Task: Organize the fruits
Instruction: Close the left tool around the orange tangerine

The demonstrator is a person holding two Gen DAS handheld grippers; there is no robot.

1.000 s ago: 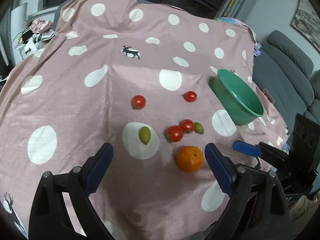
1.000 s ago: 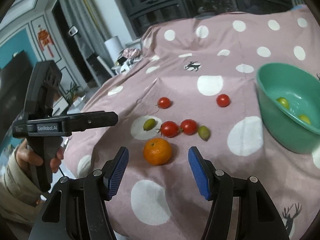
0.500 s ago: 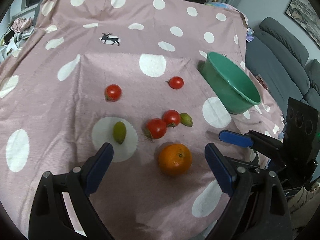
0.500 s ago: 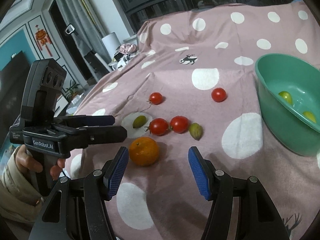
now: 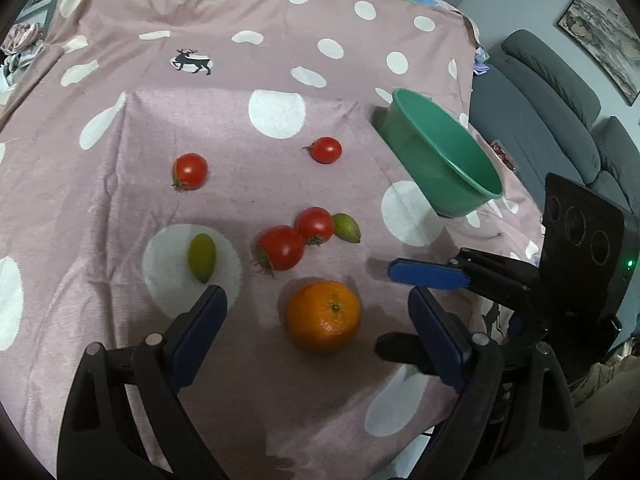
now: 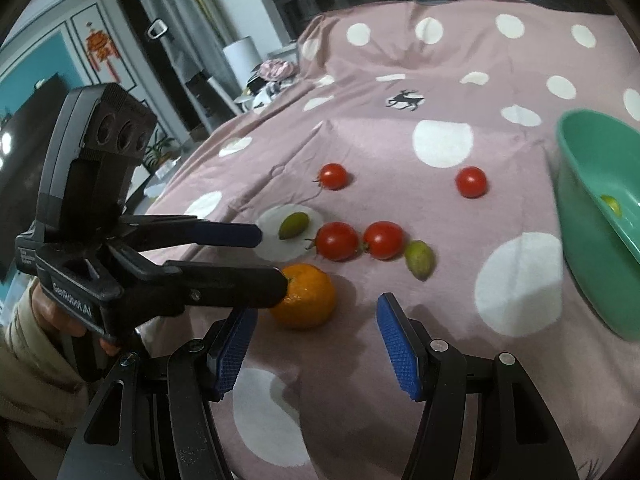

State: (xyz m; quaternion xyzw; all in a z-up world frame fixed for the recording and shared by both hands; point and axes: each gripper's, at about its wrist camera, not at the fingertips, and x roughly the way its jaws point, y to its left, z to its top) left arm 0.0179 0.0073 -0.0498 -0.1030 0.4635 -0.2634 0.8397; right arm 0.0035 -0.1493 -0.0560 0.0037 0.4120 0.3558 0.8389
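Pink dotted cloth (image 5: 120, 208); orange (image 5: 324, 317) between open left hand-held gripper (image 5: 320, 320) fingers.

The left gripper (image 5: 316, 316) stood wide open around the orange (image 5: 323, 316), touching nothing. The right gripper (image 5: 426, 276) hovered just beside it, near the green bowl (image 5: 448, 168).

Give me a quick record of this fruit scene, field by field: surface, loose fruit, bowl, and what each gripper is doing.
surface: pink polka-dot cloth
loose fruit: one orange, four red tomatoes, two small green fruits
bowl: green bowl at right, small yellow-green fruit inside
left gripper: open, fingers either side of the orange, not gripping
right gripper: open, empty, beside the orange
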